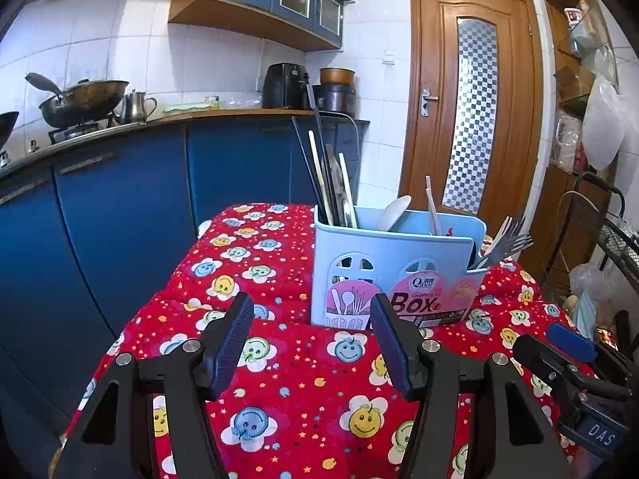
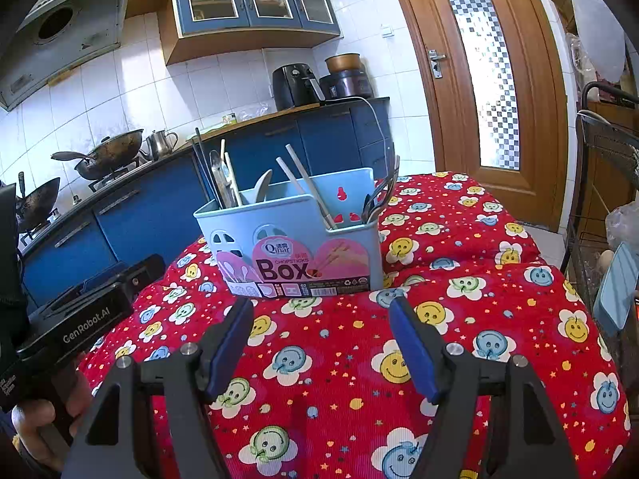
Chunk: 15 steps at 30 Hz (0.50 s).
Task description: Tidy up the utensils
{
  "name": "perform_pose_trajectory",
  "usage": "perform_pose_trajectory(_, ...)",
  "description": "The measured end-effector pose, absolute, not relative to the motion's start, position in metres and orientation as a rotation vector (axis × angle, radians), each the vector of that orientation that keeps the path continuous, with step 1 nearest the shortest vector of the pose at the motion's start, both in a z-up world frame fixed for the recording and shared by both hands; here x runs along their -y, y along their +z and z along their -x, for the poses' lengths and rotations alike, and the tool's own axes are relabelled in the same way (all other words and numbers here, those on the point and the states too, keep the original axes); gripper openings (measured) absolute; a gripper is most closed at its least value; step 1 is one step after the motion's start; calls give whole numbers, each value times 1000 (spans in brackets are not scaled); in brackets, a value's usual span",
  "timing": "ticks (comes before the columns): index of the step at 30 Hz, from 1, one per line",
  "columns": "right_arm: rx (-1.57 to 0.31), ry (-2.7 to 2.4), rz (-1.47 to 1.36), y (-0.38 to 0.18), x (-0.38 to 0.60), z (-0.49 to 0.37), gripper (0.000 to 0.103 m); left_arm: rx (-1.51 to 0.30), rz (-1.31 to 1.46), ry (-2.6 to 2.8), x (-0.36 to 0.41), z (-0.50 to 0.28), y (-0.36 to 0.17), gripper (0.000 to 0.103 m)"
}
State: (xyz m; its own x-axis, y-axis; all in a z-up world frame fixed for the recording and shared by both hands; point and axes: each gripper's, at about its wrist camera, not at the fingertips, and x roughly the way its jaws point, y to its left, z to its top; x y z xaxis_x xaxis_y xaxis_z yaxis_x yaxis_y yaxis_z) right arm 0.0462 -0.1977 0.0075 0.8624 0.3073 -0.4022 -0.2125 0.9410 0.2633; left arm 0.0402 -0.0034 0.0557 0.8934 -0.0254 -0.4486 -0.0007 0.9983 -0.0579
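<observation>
A light blue utensil box (image 1: 395, 267) with a pink "Box" label stands on a table under a red smiley-flower cloth (image 1: 303, 391). It holds chopsticks (image 1: 323, 175) in its left compartment, a white spoon (image 1: 393, 212) in the middle and metal forks (image 1: 505, 245) at its right end. The box also shows in the right wrist view (image 2: 295, 235), with chopsticks (image 2: 307, 187) and forks (image 2: 379, 199). My left gripper (image 1: 311, 343) is open and empty, just in front of the box. My right gripper (image 2: 319, 343) is open and empty, a little short of the box.
Blue kitchen cabinets (image 1: 120, 207) with woks (image 1: 84, 99) on a stove run along the left. A wooden door (image 1: 475, 95) is behind the table. A wire rack with bags (image 1: 599, 239) stands at the right. The right gripper's body (image 1: 575, 383) shows at the left view's right edge.
</observation>
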Motion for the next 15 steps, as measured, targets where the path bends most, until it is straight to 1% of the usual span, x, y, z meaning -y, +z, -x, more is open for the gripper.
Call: perform_pose_trajectory(15,-456,274,-215,8,198,-46,73,-467,59,-13,3,-40,57,62)
